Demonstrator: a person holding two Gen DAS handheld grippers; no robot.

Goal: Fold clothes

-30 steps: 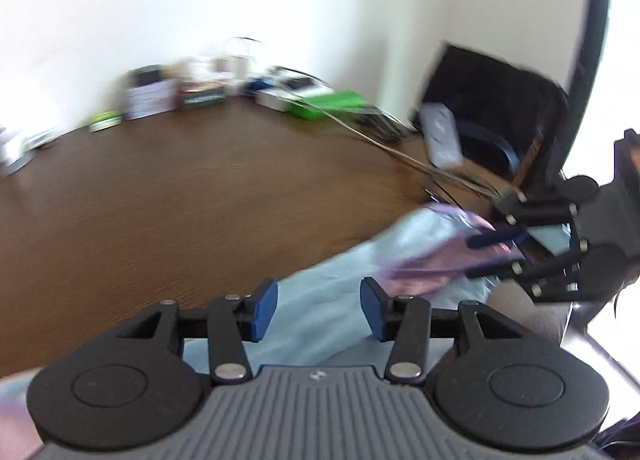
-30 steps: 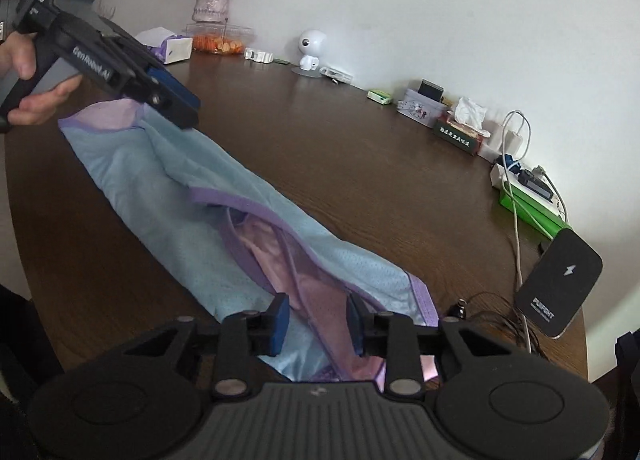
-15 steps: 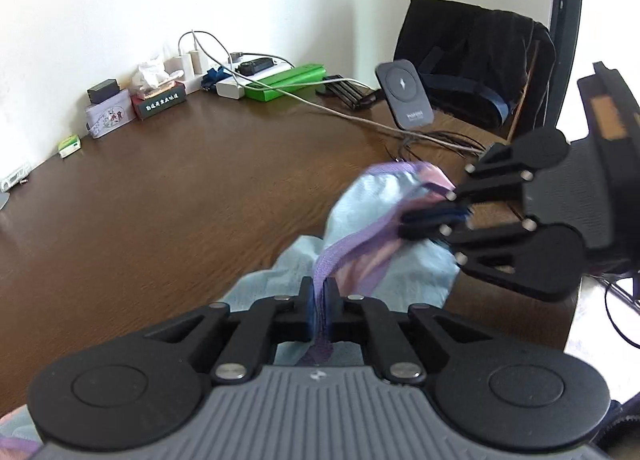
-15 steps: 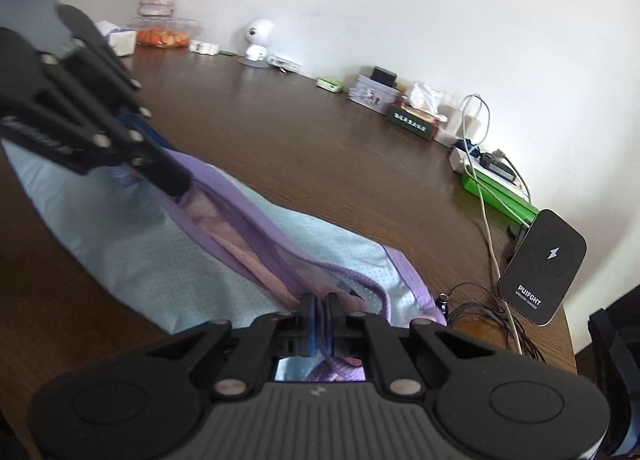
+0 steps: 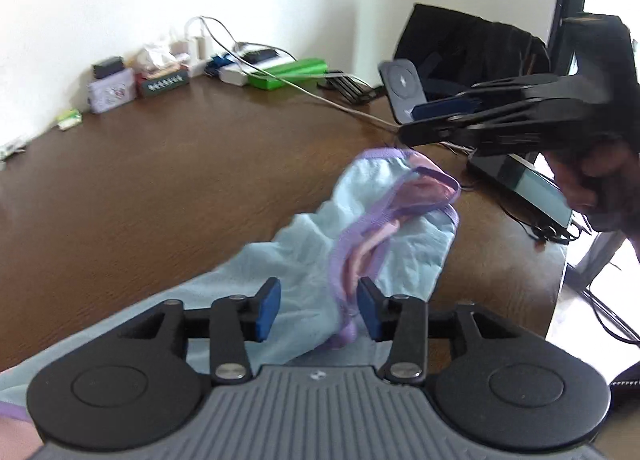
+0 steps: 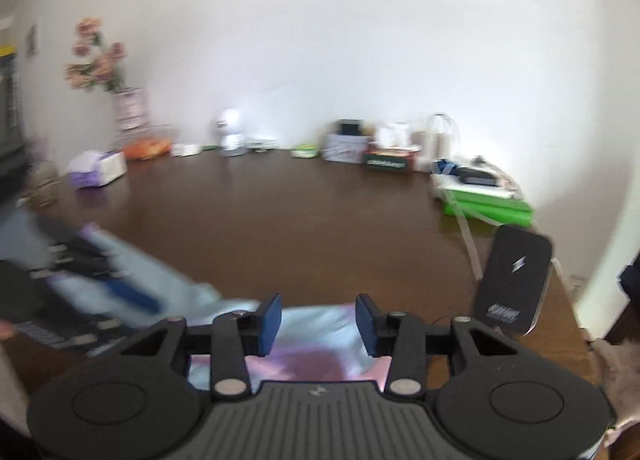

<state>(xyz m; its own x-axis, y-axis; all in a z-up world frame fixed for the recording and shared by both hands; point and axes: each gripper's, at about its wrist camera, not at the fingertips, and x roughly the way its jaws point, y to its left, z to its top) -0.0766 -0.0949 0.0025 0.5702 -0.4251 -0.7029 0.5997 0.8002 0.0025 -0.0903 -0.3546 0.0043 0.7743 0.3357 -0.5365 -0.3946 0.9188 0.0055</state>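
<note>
A light blue garment (image 5: 384, 236) with purple trim and a pink inside lies bunched on the brown table (image 5: 160, 180), its far end folded back toward me. My left gripper (image 5: 318, 312) is open just over its near part, with purple trim lying between the fingers. My right gripper (image 6: 318, 318) is open and empty above the garment's other end (image 6: 316, 344). It shows in the left wrist view (image 5: 444, 110) lifted above the table at the right. The left gripper shows blurred in the right wrist view (image 6: 100, 280).
A black charger stand (image 6: 514, 280), cables, a green box (image 6: 488, 206), tissue boxes and small tins line the table's far edge. A vase of flowers (image 6: 128, 108) stands at the back left. A phone (image 5: 528, 188) lies near the right edge, a dark chair (image 5: 472, 48) behind it.
Both grippers were shut on the garment's trim half a second ago; now both are open. The right gripper has lifted up and away, and the garment lies folded over on the table.
</note>
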